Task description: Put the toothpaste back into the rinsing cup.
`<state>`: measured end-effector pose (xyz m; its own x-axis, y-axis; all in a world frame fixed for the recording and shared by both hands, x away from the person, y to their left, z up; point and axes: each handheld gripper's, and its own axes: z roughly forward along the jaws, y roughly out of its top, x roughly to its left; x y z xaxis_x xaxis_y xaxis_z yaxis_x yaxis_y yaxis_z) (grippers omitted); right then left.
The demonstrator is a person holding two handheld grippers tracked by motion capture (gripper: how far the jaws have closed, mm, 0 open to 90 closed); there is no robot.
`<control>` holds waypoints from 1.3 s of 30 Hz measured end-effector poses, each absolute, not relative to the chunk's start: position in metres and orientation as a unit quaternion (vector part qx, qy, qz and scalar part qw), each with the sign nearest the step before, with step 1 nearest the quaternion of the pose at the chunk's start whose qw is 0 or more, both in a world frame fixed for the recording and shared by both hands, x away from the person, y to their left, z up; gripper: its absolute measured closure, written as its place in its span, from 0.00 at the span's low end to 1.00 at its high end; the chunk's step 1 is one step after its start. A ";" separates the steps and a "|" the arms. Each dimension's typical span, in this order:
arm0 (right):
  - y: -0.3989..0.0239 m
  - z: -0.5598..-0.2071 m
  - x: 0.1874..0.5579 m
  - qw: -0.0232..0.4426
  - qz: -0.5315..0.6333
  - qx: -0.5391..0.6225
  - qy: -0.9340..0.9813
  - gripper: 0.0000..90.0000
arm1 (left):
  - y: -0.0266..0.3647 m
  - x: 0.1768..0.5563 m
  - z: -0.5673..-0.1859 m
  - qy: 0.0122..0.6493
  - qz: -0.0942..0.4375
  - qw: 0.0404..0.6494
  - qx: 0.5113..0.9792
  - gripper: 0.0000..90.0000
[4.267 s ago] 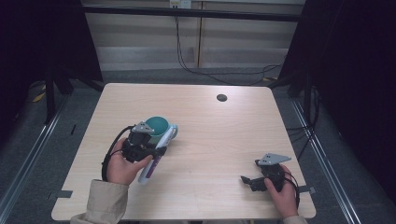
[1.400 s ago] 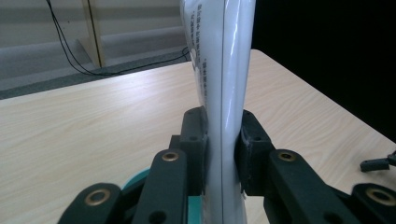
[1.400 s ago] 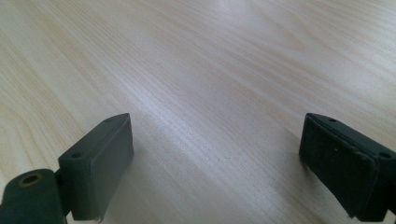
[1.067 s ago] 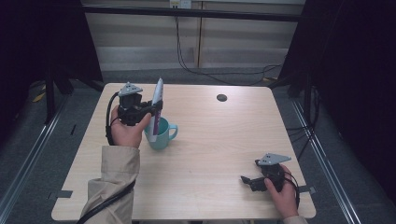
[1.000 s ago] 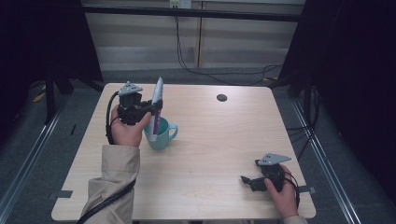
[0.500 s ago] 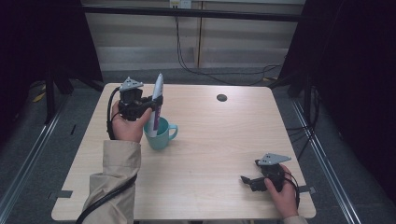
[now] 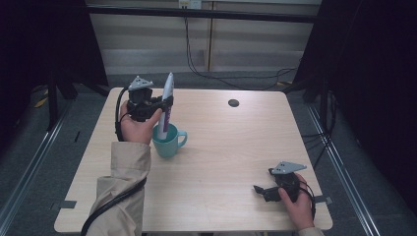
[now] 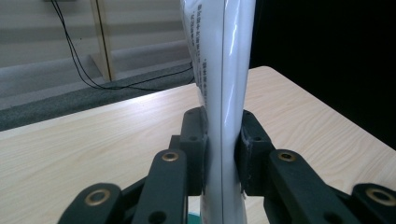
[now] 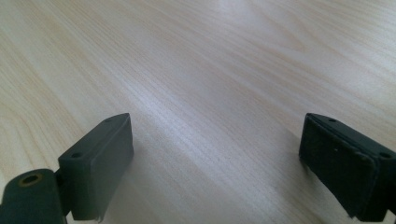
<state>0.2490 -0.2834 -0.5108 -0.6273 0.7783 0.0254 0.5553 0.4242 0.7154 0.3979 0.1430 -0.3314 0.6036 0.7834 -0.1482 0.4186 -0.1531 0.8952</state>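
Observation:
A white tube with purple print (image 7: 166, 101) stands upright with its lower end inside a teal mug (image 7: 167, 141) on the table's left half. My left gripper (image 7: 166, 104) is shut on the tube's middle, above the mug. In the left gripper view the black pads (image 8: 194, 140) press the white tube (image 8: 226, 93) from both sides. My right gripper (image 7: 258, 190) rests low at the table's front right, held in a hand. Its jaws stand wide apart in the right gripper view, my right gripper (image 9: 215, 158) having only bare wood between them.
A light wooden table (image 7: 236, 147) carries a small dark round hole cover (image 7: 233, 103) at the back. Black cables (image 7: 196, 69) hang by the back wall. Dark curtains flank both sides. The left forearm in a beige sleeve (image 7: 123, 191) crosses the front left.
The left hand lifted the tube from lying on the table beside the mug, stood it upright, and lowered its end slightly deeper into the mug. The right gripper has stayed put.

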 end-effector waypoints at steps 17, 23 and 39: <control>-0.283 -0.511 0.249 0.157 0.355 0.402 0.829 0.11 | 0.142 0.412 -0.346 0.416 0.185 0.504 0.734 0.84; -0.283 -0.511 0.249 0.157 0.355 0.402 0.829 0.10 | 0.143 0.415 -0.353 0.423 0.187 0.500 0.732 0.84; -0.283 -0.511 0.249 0.157 0.355 0.402 0.829 0.11 | 0.146 0.417 -0.368 0.435 0.194 0.489 0.731 0.83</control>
